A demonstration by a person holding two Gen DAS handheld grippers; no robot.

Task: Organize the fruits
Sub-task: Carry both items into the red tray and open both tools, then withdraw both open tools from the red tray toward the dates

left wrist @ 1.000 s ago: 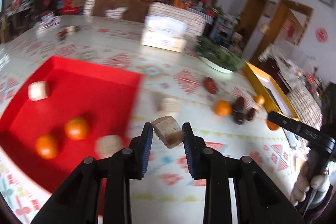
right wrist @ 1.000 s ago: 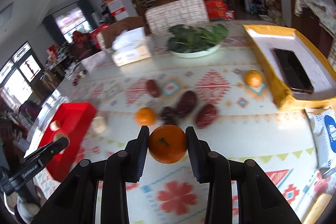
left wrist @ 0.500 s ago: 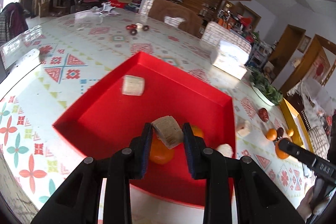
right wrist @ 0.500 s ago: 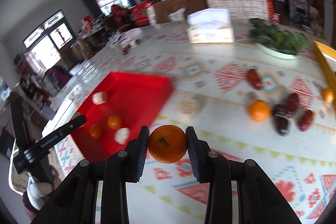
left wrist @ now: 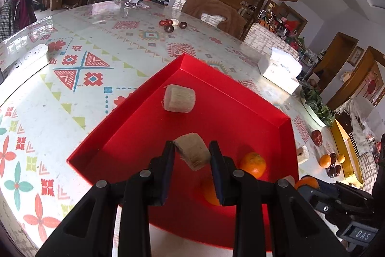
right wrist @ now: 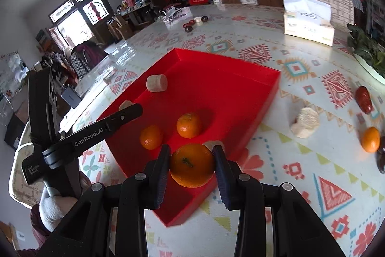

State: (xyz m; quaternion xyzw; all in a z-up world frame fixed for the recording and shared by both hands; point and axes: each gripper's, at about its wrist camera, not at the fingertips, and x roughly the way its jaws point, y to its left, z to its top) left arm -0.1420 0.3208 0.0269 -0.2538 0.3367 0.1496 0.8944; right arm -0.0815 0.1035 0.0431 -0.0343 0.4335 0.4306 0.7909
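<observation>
Four oranges are counted in the right wrist view: two loose oranges [right wrist: 189, 125] in one red tray [right wrist: 269, 98], one held orange [right wrist: 191, 165], one table orange [right wrist: 370, 139]. Four pale sugarcane chunks [right wrist: 157, 82] are seen, and one red date [right wrist: 363, 96]. Two grippers are counted: left gripper [left wrist: 192, 155], right gripper [right wrist: 191, 160]

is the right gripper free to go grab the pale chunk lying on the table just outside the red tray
Probably not yet: the right gripper is shut on an orange over the red tray. The path to the pale chunk looks clear once it releases.
</observation>
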